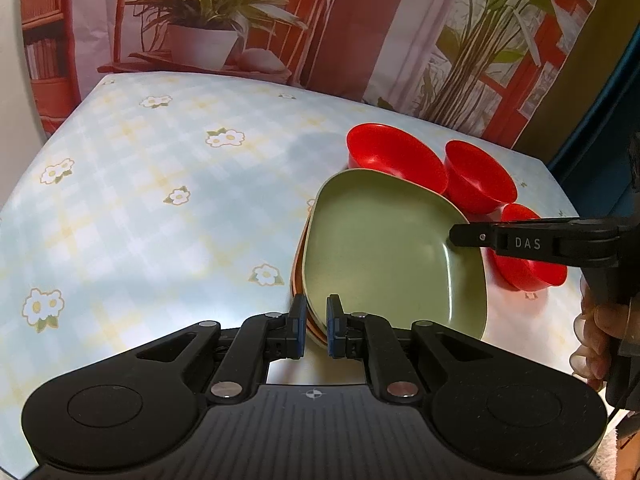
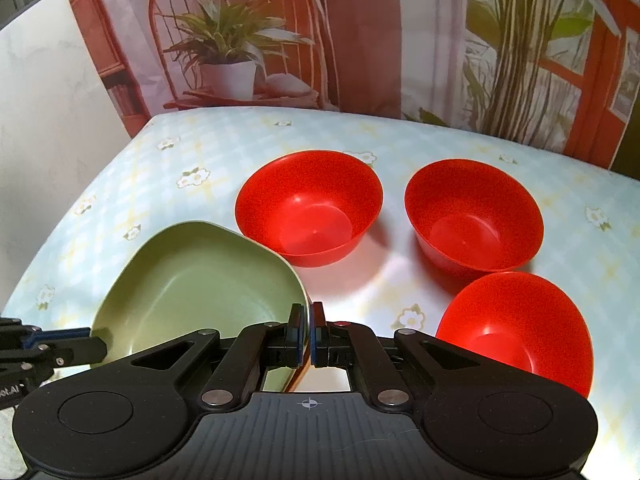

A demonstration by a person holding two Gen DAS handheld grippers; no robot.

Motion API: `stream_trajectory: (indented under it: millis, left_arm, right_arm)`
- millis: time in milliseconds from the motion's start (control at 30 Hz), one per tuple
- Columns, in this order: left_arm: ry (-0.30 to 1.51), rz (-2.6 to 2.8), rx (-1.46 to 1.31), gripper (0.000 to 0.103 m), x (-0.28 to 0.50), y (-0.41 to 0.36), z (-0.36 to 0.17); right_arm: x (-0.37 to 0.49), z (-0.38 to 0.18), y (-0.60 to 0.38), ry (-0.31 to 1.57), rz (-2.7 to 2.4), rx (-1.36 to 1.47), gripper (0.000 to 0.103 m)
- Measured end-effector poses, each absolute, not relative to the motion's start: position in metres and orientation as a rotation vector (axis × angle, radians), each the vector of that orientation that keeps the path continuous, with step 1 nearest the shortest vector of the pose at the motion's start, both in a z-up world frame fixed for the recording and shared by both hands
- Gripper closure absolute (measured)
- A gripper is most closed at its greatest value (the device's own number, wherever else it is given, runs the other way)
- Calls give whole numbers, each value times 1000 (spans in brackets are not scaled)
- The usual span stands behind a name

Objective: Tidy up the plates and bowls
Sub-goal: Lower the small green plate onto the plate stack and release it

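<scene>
Both claws, left claw (image 1: 316,326) and right claw (image 2: 307,334), pinch the green plate (image 1: 384,248) by its rims. It is probably light, stiff and slippery.

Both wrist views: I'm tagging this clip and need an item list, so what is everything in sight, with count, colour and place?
plates: a stack, green one on top with orange edges under it, near side of the table, both grippers clamped on its rim; the number below cannot be told
bowls: three, red, empty, upright, apart from each other on the table beside the stack
tablecloth: one, pale blue check with white flowers, over the table
backdrop: one, printed with plants, a chair and red window frames, behind the table
left gripper: black, shut on the stack's near rim
right gripper: black, shut on the stack's rim
hand: one, partly seen at the right gripper
</scene>
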State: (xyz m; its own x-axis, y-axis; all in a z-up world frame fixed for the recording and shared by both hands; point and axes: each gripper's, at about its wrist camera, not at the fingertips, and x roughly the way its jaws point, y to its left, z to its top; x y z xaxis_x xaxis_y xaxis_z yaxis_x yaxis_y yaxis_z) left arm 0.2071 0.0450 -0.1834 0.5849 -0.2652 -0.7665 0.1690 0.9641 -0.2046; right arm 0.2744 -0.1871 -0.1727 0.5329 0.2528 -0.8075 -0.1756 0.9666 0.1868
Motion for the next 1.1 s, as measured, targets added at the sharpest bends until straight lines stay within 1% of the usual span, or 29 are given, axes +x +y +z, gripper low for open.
stream_trajectory:
  millis: [533,633,700,1033,1100]
  left_arm:
    - [919,-241,-128,92,208,47,-190]
    - [919,-241,-129,92,208,47,-190]
    - [918,-241,-130,92,208,47,-190]
    - [916,-236,-140,92,207,48,-191]
    - [915,-236,-142,92,207,49,-191]
  right_arm:
    - [263,-184,-177,924,239,17,99]
    - [261,-184,-179,917,230,35,92]
    - [257,-183,-180,910,225,49,84]
    - [224,-175,-185,912,249,112,84]
    - [215,-176,-182,926,268,105,86]
